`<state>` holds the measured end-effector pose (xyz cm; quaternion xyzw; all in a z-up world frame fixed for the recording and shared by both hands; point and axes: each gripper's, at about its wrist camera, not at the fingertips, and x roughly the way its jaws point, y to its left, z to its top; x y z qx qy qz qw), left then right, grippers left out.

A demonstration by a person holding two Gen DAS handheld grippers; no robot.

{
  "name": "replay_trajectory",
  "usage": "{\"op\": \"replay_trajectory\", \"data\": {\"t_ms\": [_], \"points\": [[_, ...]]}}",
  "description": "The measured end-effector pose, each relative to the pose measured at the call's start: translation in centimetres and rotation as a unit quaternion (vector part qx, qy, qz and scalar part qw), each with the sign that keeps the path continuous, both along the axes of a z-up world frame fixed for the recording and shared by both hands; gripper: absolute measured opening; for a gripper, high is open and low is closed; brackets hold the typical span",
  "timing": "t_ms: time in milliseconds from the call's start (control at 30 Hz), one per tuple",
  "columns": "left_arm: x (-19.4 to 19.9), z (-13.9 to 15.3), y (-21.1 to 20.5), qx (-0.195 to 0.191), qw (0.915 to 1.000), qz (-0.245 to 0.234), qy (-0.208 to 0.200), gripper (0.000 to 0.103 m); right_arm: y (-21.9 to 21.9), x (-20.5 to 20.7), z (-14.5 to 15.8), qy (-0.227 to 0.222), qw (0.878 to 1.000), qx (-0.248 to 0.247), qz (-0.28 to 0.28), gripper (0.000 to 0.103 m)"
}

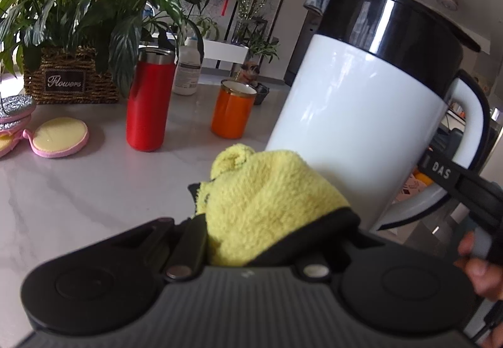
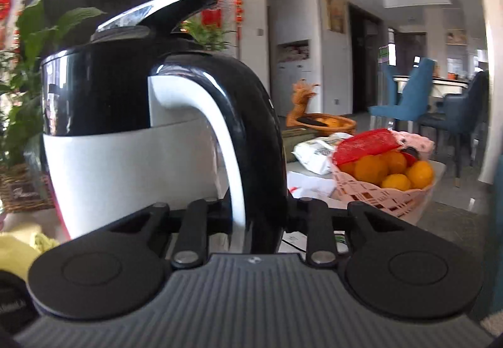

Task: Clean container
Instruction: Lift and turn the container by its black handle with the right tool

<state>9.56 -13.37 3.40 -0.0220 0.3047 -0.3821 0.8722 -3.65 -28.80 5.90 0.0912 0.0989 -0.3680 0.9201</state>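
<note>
Basket (image 1: 66,78) label reads "Flowers" (right gripper (image 1: 440,173): "DAS").

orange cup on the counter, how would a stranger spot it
Start at the wicker planter marked Flowers at the counter's back left. Right of it stands a tall red flask, then the orange cup. It is the short, open one with a gold rim.
</note>
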Motion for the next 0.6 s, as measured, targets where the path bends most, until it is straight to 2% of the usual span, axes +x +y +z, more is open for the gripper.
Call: {"op": "replay_trajectory", "data": {"t_ms": [133, 200, 333, 400, 600], "points": [[-0.1, 0.1, 0.2, -0.005, 1.0000, 0.002, -0.002, 0.007, -3.4, -0.5, 0.1, -0.038, 0.995, 0.061, 0.073, 0.029], [-0.1, 0.1, 0.2, -0.008, 1.0000, 0.003, -0.004, 0.007, -5.3, -0.5, 0.2, -0.048, 0.988, 0.091, 0.118, 0.029], [-0.4, 0.5, 0.6, -0.015, 0.9997, 0.014, -0.012, 0.007, -7.6, 0.2, 0.6, -0.043, 0.973, 0.131, 0.186, 0.029], [-0.4, 0.8, 1.2, -0.022, 0.9994, 0.021, -0.015, 0.007, -7.9, 0.9, 0.8, -0.040, 0.968, 0.147, 0.199, 0.029], [-0.5, 2.1, 3.4, -0.039, 0.9977, 0.048, -0.026, 0.007, -6.0, 3.0, 1.4, -0.035, 0.961, 0.144, 0.235, 0.029]]}}
